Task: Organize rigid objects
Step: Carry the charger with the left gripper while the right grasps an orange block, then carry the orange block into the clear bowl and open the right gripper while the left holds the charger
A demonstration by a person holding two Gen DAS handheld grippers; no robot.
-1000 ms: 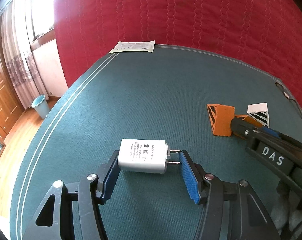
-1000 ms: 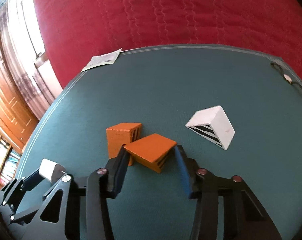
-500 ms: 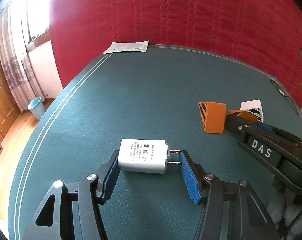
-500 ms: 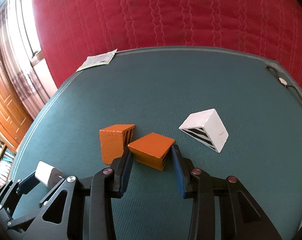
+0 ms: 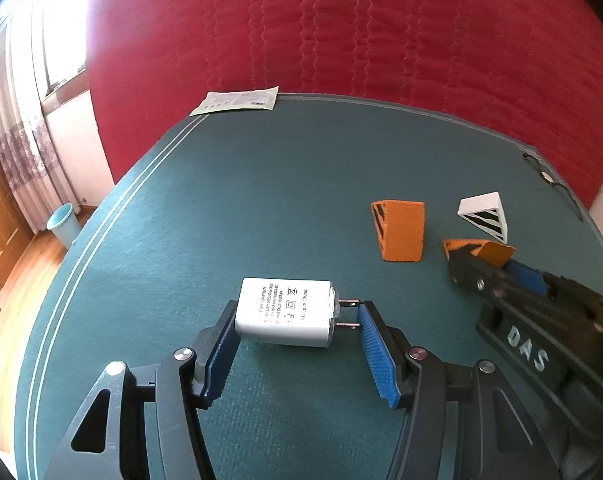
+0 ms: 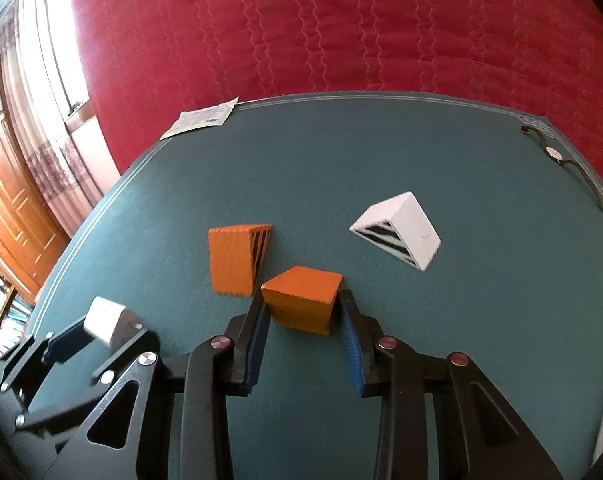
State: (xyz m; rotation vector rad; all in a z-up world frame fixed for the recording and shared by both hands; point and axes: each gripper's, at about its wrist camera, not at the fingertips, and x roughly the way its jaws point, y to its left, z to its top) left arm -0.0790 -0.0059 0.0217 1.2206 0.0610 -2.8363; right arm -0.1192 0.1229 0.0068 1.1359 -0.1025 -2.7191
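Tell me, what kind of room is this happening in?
Probably a room in a home, perhaps a bedroom. A green cloth-covered table stands against a red quilted bedspread or mattress. At the left are a curtained window, a panelled wooden door, a wood floor and a light blue waste bin.

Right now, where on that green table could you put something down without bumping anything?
The wide green stretch between the paper slip and the white charger is bare. So is the far middle, behind the standing orange block. It is crowded around that block, the held orange wedge and the white wedge.
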